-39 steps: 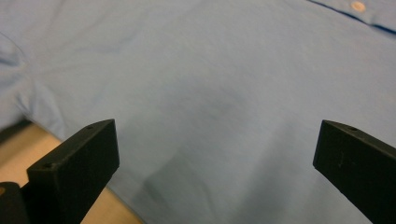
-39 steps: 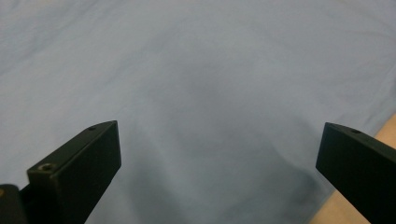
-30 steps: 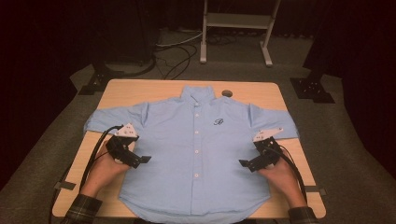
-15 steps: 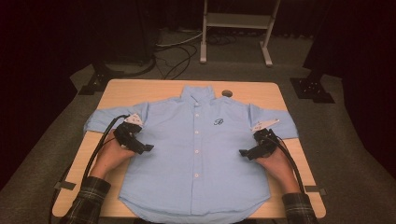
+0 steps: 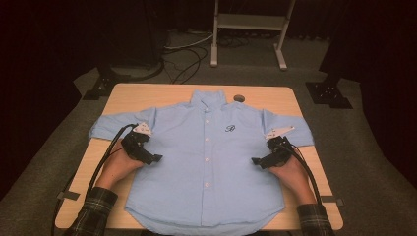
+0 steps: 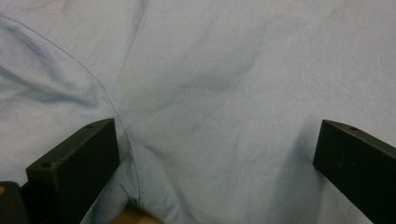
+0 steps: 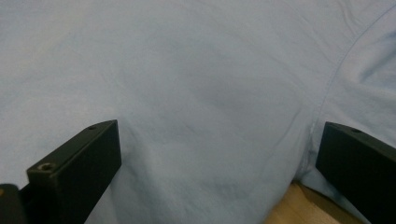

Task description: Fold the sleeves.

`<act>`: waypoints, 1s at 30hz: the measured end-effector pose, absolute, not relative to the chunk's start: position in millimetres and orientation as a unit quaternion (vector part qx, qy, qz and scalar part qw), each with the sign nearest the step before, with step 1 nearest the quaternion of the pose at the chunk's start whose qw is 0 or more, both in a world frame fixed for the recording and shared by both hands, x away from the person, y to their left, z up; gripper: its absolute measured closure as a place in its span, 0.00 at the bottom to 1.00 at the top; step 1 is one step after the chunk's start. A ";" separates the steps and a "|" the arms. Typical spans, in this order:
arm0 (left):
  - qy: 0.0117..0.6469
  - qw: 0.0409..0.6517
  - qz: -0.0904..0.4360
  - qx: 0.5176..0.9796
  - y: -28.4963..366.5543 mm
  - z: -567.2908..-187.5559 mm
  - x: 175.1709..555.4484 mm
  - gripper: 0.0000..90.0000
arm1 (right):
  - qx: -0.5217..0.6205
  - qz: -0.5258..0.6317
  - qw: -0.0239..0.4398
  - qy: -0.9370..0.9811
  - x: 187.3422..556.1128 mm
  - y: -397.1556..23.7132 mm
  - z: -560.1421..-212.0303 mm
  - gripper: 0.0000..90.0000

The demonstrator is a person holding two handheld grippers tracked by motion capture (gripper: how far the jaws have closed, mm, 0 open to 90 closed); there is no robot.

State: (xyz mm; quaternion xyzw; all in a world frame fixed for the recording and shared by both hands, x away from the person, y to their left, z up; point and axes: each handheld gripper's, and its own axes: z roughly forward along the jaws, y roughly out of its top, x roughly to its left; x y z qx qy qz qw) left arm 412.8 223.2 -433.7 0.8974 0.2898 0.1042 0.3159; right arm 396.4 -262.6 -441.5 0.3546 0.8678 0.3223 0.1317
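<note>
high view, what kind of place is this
Probably a recording studio or lab, not a home: one wooden table with a shirt on grey carpet, dark surroundings, loose cables and a metal stand behind.

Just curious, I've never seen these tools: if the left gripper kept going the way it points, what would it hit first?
Most likely the light blue shirt itself: the left gripper, jaws open, points at the fabric by the armhole seam, though depth is hard to judge.

The blue shirt (image 5: 206,162) has a small, dark, curly letter on its chest, maybe a "B".
</note>
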 end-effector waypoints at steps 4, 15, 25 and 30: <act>0.290 0.310 0.106 0.899 223.3 -433.3 409.5 0.00 | 0.357 0.320 0.130 0.868 394.7 -261.3 -441.2 0.00; 0.290 0.298 0.104 0.904 222.6 -431.8 400.0 0.00 | 0.356 0.316 0.128 0.870 388.4 -258.3 -440.6 0.00; 0.292 0.293 0.102 0.905 223.2 -431.2 390.8 0.00 | 0.356 0.309 0.126 0.873 380.3 -255.7 -439.6 0.00; 0.291 0.286 0.100 0.907 222.6 -430.3 385.9 0.00 | 0.356 0.318 0.128 0.869 374.4 -256.5 -441.0 0.00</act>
